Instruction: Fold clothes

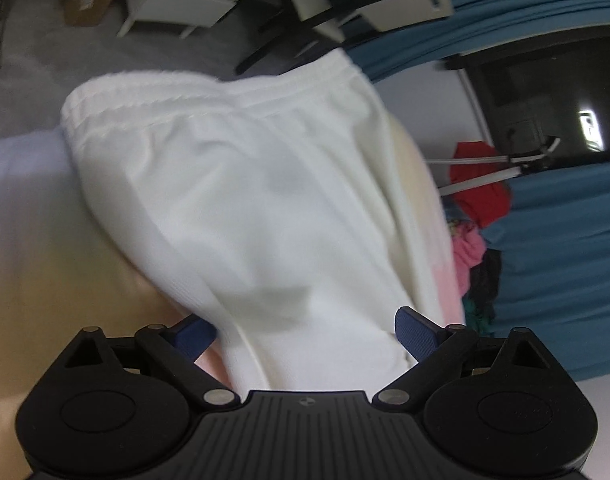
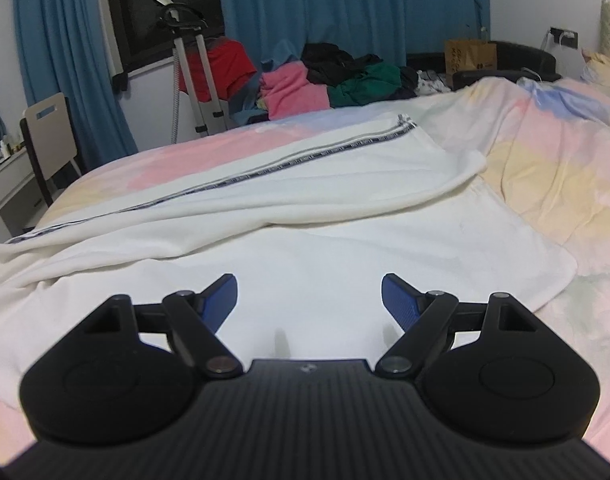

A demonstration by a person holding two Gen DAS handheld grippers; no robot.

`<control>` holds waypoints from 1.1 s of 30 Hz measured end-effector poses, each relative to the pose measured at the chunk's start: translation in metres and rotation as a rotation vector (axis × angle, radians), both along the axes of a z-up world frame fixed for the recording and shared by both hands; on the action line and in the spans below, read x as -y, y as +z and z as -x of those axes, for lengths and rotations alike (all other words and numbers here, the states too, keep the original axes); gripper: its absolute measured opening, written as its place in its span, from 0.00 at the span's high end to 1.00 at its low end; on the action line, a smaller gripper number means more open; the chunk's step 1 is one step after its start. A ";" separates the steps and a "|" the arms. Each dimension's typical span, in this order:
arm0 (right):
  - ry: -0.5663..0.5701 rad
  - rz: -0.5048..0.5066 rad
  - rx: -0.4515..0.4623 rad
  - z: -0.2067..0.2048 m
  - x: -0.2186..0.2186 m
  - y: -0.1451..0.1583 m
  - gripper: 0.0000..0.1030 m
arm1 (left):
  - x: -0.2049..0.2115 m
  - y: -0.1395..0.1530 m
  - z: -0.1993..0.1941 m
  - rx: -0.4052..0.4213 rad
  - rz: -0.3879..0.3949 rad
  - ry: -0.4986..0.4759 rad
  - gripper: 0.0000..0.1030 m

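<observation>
Item: white trousers, spread on bed, one leg laid over, folding barely begun. My left gripper: wide open, waistband end between fingers, ungripped. My right gripper: wide open, empty.

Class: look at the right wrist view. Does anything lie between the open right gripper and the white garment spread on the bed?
Nothing visible does. The right gripper hangs with its fingers spread directly over the white garment, with only bare fabric ahead of them.
</observation>
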State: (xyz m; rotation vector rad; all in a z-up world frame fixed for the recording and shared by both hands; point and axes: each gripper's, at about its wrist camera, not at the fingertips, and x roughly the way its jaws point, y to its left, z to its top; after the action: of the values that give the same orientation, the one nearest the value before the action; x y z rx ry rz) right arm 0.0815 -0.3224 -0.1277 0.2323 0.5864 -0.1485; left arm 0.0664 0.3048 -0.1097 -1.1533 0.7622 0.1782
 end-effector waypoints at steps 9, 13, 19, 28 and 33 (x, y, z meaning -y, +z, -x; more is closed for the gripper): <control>-0.080 -0.079 -0.028 -0.003 0.019 -0.006 0.21 | 0.004 -0.001 0.005 0.016 0.011 -0.020 0.20; -0.131 -0.137 -0.043 -0.005 0.032 -0.009 0.21 | 0.002 -0.003 0.011 0.025 0.026 -0.018 0.29; -0.276 -0.266 -0.042 -0.002 0.070 -0.017 0.21 | -0.007 -0.012 0.015 0.016 0.080 0.010 0.31; -0.632 -0.421 -0.041 0.012 0.147 -0.039 0.22 | -0.010 -0.019 0.019 -0.009 0.110 0.030 0.32; -0.892 -0.495 -0.156 0.010 0.170 -0.075 0.20 | -0.011 -0.018 0.022 -0.014 0.112 0.044 0.32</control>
State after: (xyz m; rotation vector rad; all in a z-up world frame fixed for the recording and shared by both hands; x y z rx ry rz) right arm 0.0714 -0.4920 -0.2030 0.9655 0.6349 -0.8932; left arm 0.0443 0.3160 -0.1272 -1.2764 0.7673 0.1824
